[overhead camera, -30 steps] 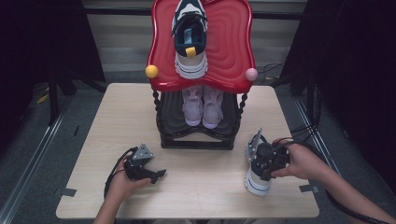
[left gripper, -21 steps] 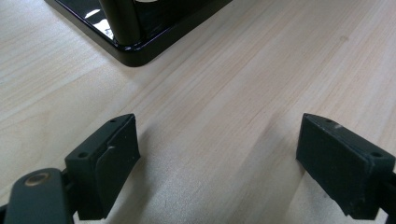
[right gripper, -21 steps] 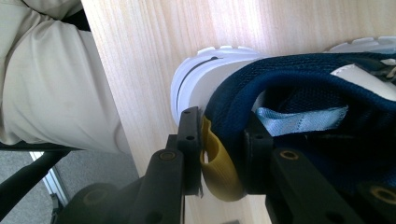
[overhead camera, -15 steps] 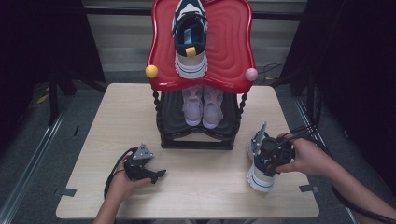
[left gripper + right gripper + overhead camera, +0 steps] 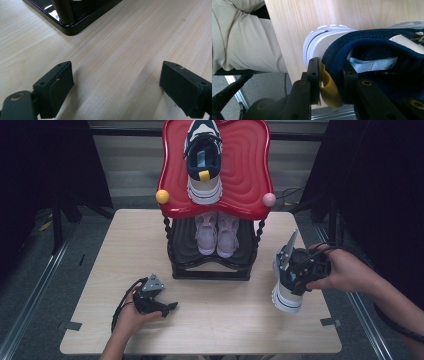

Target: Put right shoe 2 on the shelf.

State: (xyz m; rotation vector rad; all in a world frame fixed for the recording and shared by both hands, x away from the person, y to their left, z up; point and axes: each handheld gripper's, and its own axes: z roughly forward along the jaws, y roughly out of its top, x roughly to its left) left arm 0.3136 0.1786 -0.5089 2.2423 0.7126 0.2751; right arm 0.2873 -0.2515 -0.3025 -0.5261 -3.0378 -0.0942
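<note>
Pale wood tabletop, dark curtains either side, and a red-topped shoe rack standing at the far middle with one navy-and-white sneaker on top and a pink pair on the shelf below.

Over on the right, the right gripper is clamped on the heel collar of a matching navy sneaker — one jaw outside against the yellow heel tab, the other inside the shoe. That forearm reaches in from the right edge, wrist level, and the sneaker hangs heel-up off the table, near its right edge.

On the left, the left gripper rests low on the wood in front of the rack's base — fingers spread wide apart, bare tabletop between them. That hand is cupped over the gripper body, forearm coming straight up from the near edge.
</note>
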